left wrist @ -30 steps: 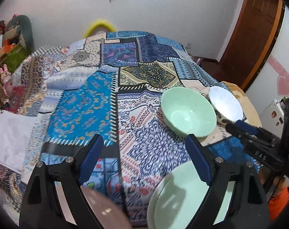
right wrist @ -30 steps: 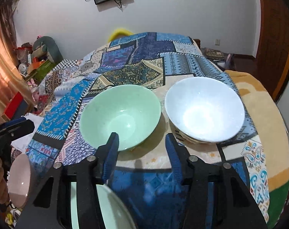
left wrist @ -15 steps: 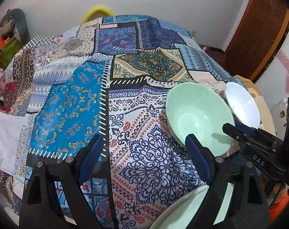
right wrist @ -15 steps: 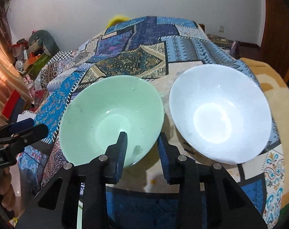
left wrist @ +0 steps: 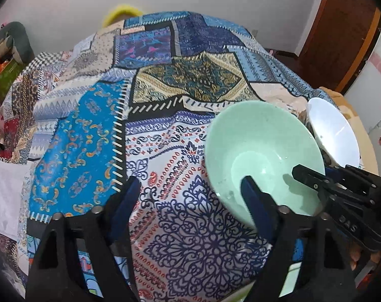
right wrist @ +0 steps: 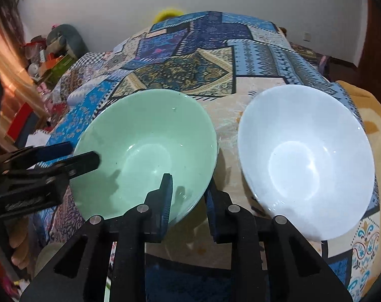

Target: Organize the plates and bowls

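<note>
A mint green bowl [right wrist: 145,156] sits on the patchwork cloth, with a white bowl [right wrist: 304,158] to its right. My right gripper [right wrist: 188,196] has its left finger inside the green bowl and its right finger outside the near rim, with a gap still showing. My left gripper [left wrist: 190,196] is open; its right finger overlaps the green bowl [left wrist: 263,161] near its left rim. The white bowl [left wrist: 334,133] shows behind it. A green plate edge [left wrist: 288,279] shows at the bottom.
The patchwork tablecloth [left wrist: 165,100] covers the table. A wooden door [left wrist: 341,25] stands at the right. Toys and boxes [right wrist: 52,58] clutter the left side of the room. A yellow chair back [right wrist: 169,13] stands at the far end.
Both grippers have moved forward to the green bowl. The right gripper's jaws have narrowed around its near rim. The plates have slid out of view at the bottom.
</note>
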The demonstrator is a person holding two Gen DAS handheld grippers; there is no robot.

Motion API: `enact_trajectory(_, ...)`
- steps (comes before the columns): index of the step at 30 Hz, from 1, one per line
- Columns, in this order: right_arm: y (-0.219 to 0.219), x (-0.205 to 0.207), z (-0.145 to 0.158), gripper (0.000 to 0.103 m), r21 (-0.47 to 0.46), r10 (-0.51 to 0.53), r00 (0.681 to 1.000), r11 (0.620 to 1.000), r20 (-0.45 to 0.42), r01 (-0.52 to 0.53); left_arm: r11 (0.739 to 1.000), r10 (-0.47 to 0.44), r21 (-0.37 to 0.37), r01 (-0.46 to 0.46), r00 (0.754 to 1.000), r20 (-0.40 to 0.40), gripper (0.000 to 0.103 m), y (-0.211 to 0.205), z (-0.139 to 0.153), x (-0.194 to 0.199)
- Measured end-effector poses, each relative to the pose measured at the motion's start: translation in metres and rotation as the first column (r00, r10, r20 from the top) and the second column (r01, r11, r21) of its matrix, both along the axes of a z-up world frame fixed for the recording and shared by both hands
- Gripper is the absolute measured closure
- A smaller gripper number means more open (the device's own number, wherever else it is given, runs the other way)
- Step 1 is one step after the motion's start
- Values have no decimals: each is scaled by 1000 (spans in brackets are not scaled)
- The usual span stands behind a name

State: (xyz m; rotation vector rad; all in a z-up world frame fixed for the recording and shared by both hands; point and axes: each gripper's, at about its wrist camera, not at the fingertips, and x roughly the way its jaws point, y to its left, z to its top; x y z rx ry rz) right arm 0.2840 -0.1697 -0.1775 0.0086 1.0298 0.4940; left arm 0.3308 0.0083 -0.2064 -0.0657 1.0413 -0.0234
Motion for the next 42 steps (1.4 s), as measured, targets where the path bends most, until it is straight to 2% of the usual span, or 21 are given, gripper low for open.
enact_trajectory(7,6,-1,1,80,-8,42,999,999,15,-42,999,14,-40,-17,996,-89,66,-1,-23,16)
enact_trajectory(8,7,-1,2,80,-9,48,999,999,18,-48,999,12,-42,-17,995,-97,67,-2,-25,18)
enact_trajectory(10,9,-1,5,80,-9,58,998,998,24,-58,999,10,-40,-14,996,-92,72,-3,-26,19)
enact_trajectory(13,10,-4,9,81,-26,57,998,998,36,-56,1000,-17,-10,16,998,-65,86,-10,-22,16)
enact_trajectory(24,5,-21,24,81,-19,46,998,999,46,-46,999,-36,-10,35,999,-32,87,-15,-5,-15)
enact_trajectory(33,2,-52,51,81,-5,50,994,999,96,-50,998,-37,-49,36,999,-11,86,-19,18,-49)
enact_trajectory(42,9,-84,68,81,6,74,989,997,129,-76,999,3,-51,1,997,82,87,-15,53,-100)
